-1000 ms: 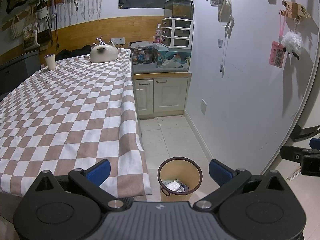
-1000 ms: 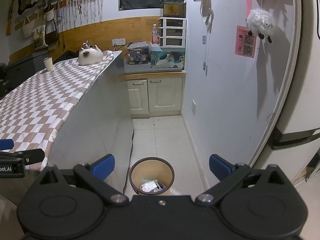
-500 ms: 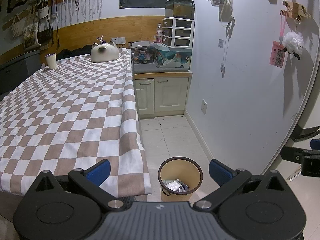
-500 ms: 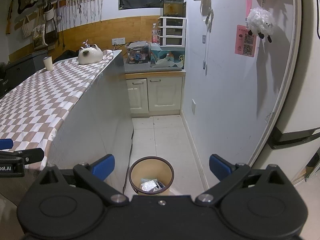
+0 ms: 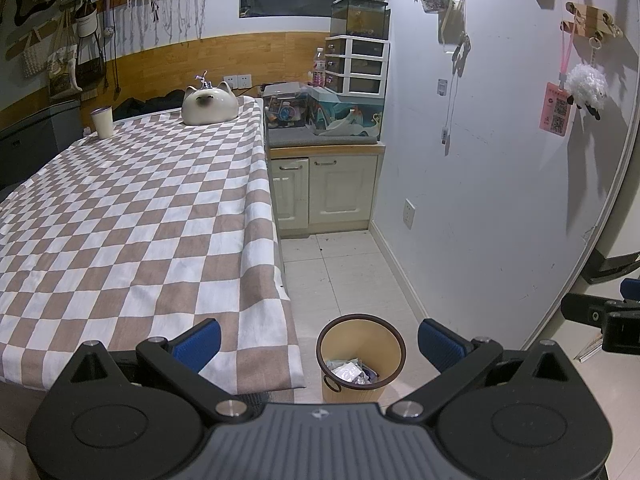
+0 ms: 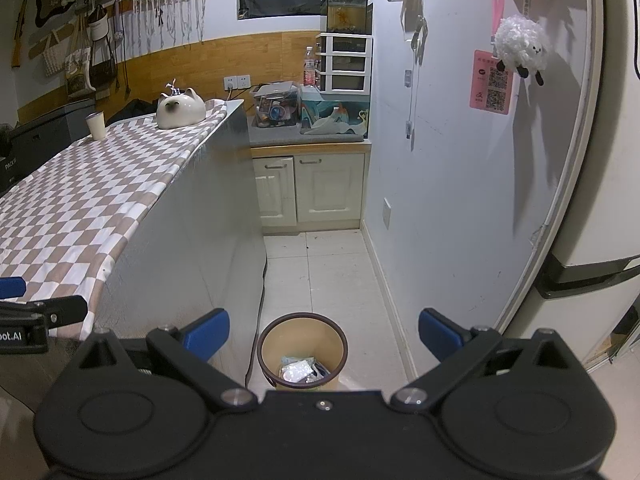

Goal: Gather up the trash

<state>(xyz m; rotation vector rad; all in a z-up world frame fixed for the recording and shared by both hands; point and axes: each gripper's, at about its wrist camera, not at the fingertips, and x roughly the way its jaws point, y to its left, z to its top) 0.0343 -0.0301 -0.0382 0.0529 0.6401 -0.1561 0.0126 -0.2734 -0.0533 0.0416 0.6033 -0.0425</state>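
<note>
Left wrist view gives us the trash bin (image 5: 361, 354) on the floor tiles just beside the table's corner, with crumpled wrappers (image 5: 349, 371) already inside. Our left gripper (image 5: 319, 342) and right gripper (image 6: 323, 331) both hang above it, spread wide and carrying nothing. We see no loose trash on the checked tablecloth (image 5: 132, 216). Reaching lower, we could knock the light bin over and spill it.
</note>
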